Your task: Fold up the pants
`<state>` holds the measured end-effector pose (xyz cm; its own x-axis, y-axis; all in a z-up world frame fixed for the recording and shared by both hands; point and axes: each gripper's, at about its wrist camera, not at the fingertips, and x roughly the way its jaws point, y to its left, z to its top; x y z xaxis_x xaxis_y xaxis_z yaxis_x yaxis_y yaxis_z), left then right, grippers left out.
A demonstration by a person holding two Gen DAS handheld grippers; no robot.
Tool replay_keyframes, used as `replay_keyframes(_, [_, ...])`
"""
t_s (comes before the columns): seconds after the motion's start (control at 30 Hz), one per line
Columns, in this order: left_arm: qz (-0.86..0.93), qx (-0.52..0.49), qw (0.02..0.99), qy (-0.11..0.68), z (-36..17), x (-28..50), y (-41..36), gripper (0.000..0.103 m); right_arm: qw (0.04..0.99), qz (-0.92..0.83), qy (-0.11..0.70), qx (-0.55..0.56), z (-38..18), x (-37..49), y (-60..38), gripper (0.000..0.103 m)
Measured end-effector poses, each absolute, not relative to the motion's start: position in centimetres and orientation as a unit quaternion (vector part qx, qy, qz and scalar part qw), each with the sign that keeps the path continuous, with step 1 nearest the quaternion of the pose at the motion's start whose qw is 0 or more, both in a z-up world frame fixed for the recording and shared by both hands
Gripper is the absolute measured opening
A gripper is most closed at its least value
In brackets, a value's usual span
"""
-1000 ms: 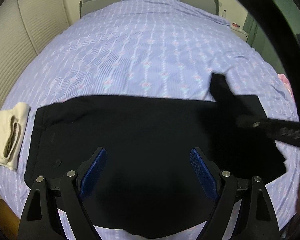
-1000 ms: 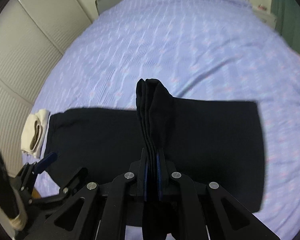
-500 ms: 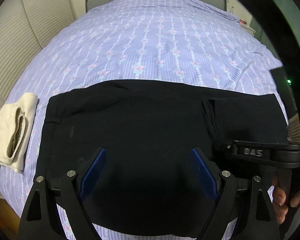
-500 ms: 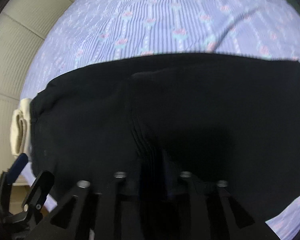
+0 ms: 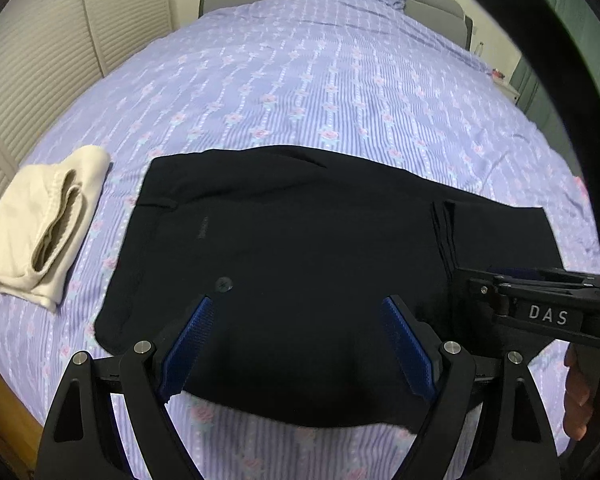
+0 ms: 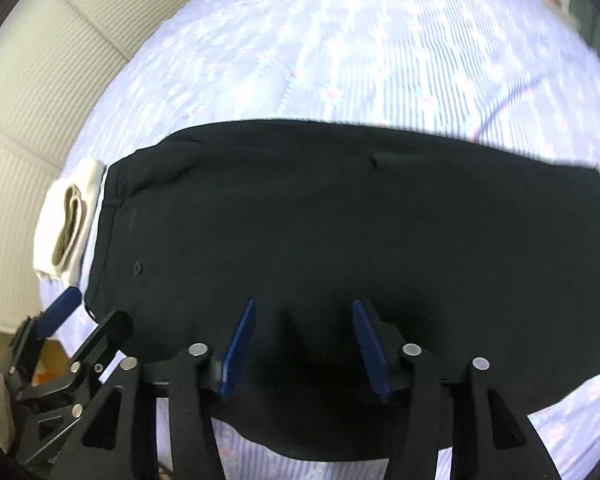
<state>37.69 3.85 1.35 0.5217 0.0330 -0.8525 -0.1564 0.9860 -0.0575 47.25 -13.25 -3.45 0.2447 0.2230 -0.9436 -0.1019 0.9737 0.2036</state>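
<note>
Bed [image 5: 340,80]: pants [image 5: 300,260] beneath parted jaws

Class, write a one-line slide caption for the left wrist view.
Open left gripper over black pants on a floral bedspread; right gripper beside, cream garment left.

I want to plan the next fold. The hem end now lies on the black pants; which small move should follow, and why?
Probably lift the right claw clear. Its jaws have just been opening, and the folded hem rests flat on the black pants, free of the pads. The left claw stands open above the waist side.
</note>
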Motion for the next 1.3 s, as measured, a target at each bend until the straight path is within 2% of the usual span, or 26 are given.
replay_keyframes(0.23, [0.053,-0.039,0.883,0.465,2.8,36.6,7.3,0.086,0.804,0.111,0.584,0.018,-0.3,46.4,-8.4,0.065])
replay_keyframes(0.6, [0.086,-0.090,0.877,0.464,1.7,34.1,16.3,0.086,0.803,0.107,0.586,0.002,-0.7,47.2,-1.7,0.065])
replay_keyframes(0.77, [0.080,-0.215,0.851,0.473,-1.6,32.4,20.2,0.086,0.794,0.112,0.597,-0.003,-2.5,47.6,1.1,0.065])
replay_keyframes(1.07, [0.065,-0.347,0.794,0.495,-7.7,30.8,21.9,0.086,0.779,0.121,0.615,-0.033,-5.4,47.7,4.9,0.065])
replay_keyframes(1.3, [0.045,-0.512,0.739,0.436,-12.1,30.4,23.9,0.085,0.765,0.128,0.629,-0.048,-6.7,47.8,5.9,0.065])
